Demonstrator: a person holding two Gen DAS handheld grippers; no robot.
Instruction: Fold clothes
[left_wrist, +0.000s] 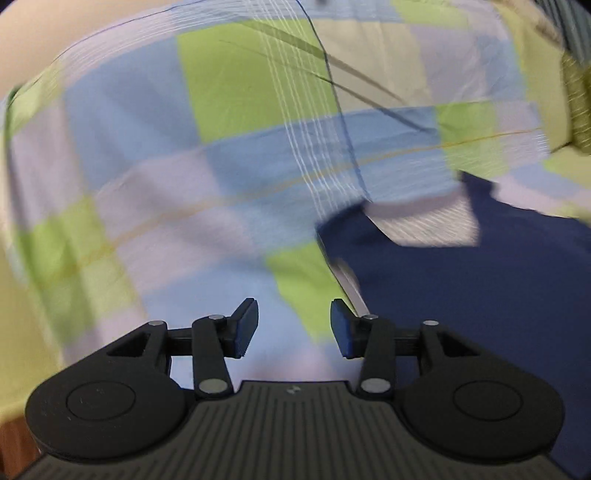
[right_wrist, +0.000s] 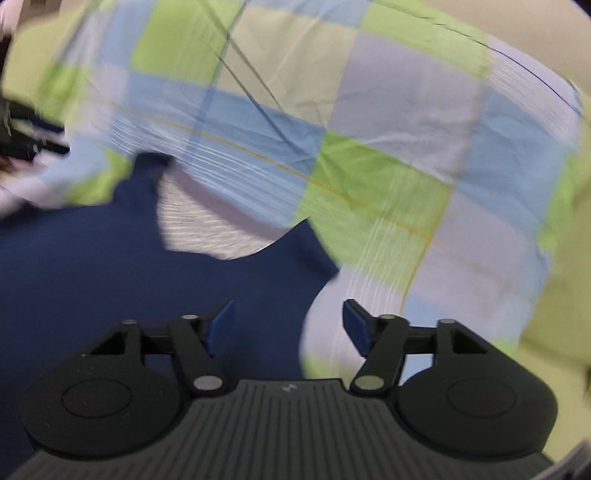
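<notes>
Left wrist: navy garment (left_wrist: 480, 295) beside spread, empty jaws.

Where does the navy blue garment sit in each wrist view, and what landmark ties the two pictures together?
Left wrist view: navy garment fills the lower right, beside the open left tongs.
Right wrist view: navy garment fills the lower left, under the open right tongs.
Shared landmark: the pale striped neck opening, on the checked sheet.
</notes>
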